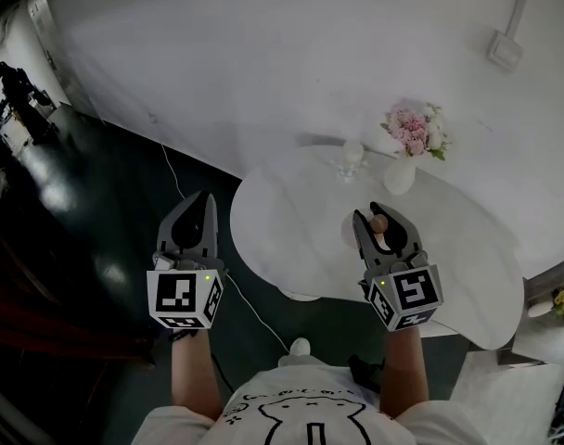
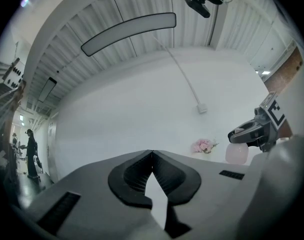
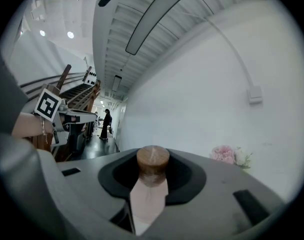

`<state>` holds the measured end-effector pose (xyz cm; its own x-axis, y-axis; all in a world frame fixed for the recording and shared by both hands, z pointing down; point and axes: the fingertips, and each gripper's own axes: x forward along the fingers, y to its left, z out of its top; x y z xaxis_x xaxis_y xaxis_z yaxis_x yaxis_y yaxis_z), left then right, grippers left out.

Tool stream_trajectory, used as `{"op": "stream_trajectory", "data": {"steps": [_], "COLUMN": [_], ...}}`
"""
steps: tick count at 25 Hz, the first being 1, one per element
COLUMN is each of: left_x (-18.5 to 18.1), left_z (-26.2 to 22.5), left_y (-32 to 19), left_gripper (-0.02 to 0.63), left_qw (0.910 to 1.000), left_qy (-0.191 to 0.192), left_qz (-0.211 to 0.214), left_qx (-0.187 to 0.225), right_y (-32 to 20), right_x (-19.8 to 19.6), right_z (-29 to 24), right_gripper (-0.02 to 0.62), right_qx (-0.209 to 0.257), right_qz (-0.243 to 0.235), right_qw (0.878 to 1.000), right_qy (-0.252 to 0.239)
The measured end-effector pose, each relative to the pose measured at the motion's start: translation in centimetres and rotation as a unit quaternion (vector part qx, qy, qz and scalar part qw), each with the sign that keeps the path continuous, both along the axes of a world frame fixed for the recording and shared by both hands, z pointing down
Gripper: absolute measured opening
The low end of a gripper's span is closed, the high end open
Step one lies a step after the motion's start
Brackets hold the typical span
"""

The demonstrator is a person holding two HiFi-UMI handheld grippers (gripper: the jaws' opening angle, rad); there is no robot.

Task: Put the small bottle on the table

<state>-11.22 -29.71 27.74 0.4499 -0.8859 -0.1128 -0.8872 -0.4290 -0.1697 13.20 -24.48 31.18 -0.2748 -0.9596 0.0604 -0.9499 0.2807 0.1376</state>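
My right gripper (image 1: 377, 215) is shut on the small bottle (image 1: 379, 226). The bottle is pale pink with a brown round cap, and I hold it over the near part of the white round table (image 1: 291, 221). In the right gripper view the small bottle (image 3: 152, 171) stands upright between the jaws, cap on top. My left gripper (image 1: 203, 202) hangs over the dark floor left of the table, shut and empty, its tips meeting in the left gripper view (image 2: 152, 153). That view also shows the right gripper (image 2: 252, 131) with the bottle (image 2: 237, 153) at the right.
A white vase of pink flowers (image 1: 410, 146) and a small white object (image 1: 352, 156) stand at the table's far side by the white wall. A cable (image 1: 185, 188) runs across the dark floor. A person (image 1: 18, 91) stands far off at the left.
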Motion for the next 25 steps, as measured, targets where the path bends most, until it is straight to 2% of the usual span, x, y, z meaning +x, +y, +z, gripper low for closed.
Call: {"op": "stream_trajectory", "data": {"steps": [9, 25], "left_x": [4.0, 5.7], "left_z": [3.7, 6.9], "left_y": [-3.5, -7.6], "left_gripper": [0.005, 0.005], "left_qw": [0.9992, 0.9971], "left_qy": [-0.010, -0.007], "left_qz": [0.012, 0.030], "left_qx": [-0.037, -0.069], "right_y": [-4.0, -9.7], "right_x": [3.0, 2.1], "right_z": [4.4, 11.1], "right_gripper": [0.115, 0.115], "right_qx": [-0.040, -0.091], "right_qz": [-0.002, -0.003], "right_qw": [0.999, 0.996], "right_qy": [-0.011, -0.019]}}
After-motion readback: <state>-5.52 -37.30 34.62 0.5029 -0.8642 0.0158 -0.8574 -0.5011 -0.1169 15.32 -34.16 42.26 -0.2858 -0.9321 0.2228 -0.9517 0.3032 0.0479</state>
